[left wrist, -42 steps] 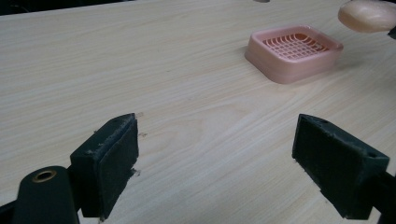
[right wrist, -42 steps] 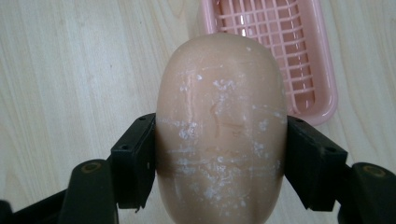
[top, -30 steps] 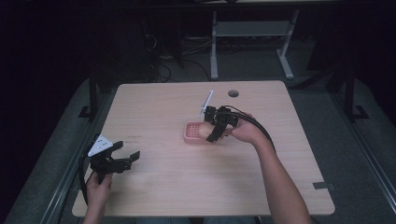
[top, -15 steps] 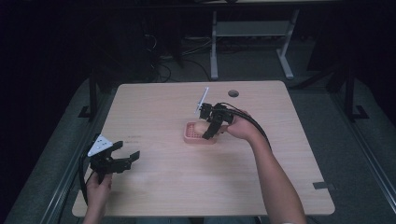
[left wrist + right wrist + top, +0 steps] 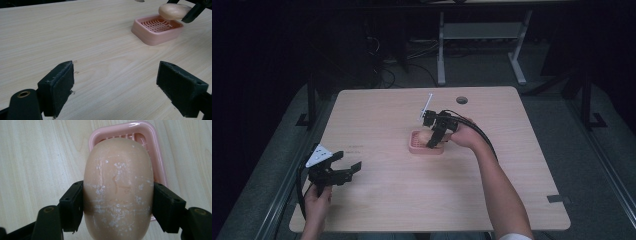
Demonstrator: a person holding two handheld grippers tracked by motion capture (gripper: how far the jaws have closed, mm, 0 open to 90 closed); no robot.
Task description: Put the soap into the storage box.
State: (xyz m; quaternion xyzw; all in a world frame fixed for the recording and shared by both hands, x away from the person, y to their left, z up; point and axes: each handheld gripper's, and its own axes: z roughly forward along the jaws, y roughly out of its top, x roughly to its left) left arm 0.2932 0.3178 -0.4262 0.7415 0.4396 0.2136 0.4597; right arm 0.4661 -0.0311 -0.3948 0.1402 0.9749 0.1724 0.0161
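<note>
Table (image 5: 377,205): A pale wooden top lay before me, with the work near its middle and bare wood around it.

My right gripper (image 5: 435,136): It hung above the middle of the table, tilted down toward the dish, its two jaws pinching the soap from either side across its short width.

My left gripper (image 5: 343,168): It sat low over the near left part of the table, jaws spread wide with nothing between them, well apart from the dish.

Nearer hand: The right, by far; I judged the left had no part in the coming move.

Dish (image 5: 150,135): A pink soap dish with a ribbed, slotted floor (image 5: 157,24) rested flat on the wood, empty.

Soap (image 5: 117,187): A rounded tan bar, scuffed with white flecks, was held in the air in my right gripper, just above the dish and not touching it in the left gripper view (image 5: 172,11).

Which way: In the right gripper view, the dish lay directly beyond and beneath the bar, its rim showing past the bar's far end and on one side.

Long axis: The bar's length ran along the dish's length, so I judged that a straight descent would seat it without any turn.

Clearance: I could not tell how close the bar's underside came to the rim.
</note>
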